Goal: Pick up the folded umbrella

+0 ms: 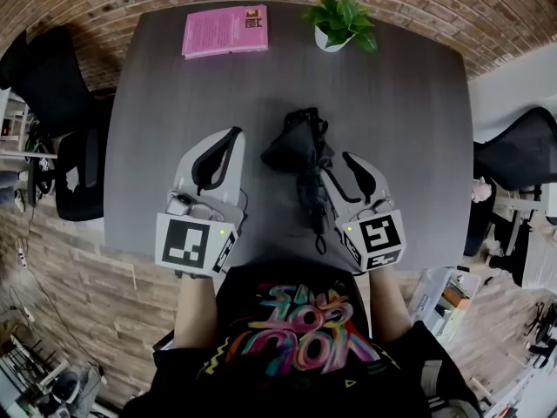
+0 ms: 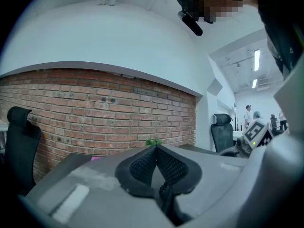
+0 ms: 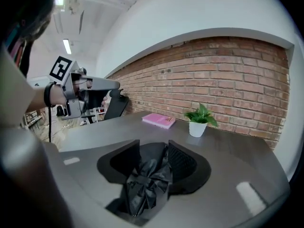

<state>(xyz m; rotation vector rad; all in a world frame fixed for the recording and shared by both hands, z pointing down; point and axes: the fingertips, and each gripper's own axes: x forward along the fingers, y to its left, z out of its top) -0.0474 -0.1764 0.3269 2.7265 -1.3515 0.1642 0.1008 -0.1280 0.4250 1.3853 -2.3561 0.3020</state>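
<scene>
- Right gripper view: the jaws of the right gripper (image 3: 153, 145) stand apart. The black folded umbrella (image 3: 145, 182) sits between them with a dark gap on one side, so it is not clamped.
- Left gripper view: the jaws of the left gripper (image 2: 156, 148) are closed tip to tip and hold nothing.
- Head view: the umbrella lies lengthwise on the grey surface (image 1: 174, 103), between both grippers. The left gripper is clear of it.
- Far edge: a pink book (image 1: 224, 30) and a potted plant (image 1: 339, 20) sit well apart from the umbrella.

Potted plant (image 2: 153, 141): leaf tips only, the rest behind left claw (image 2: 156, 148). Pink book (image 1: 224, 30): cover print unreadable.
</scene>
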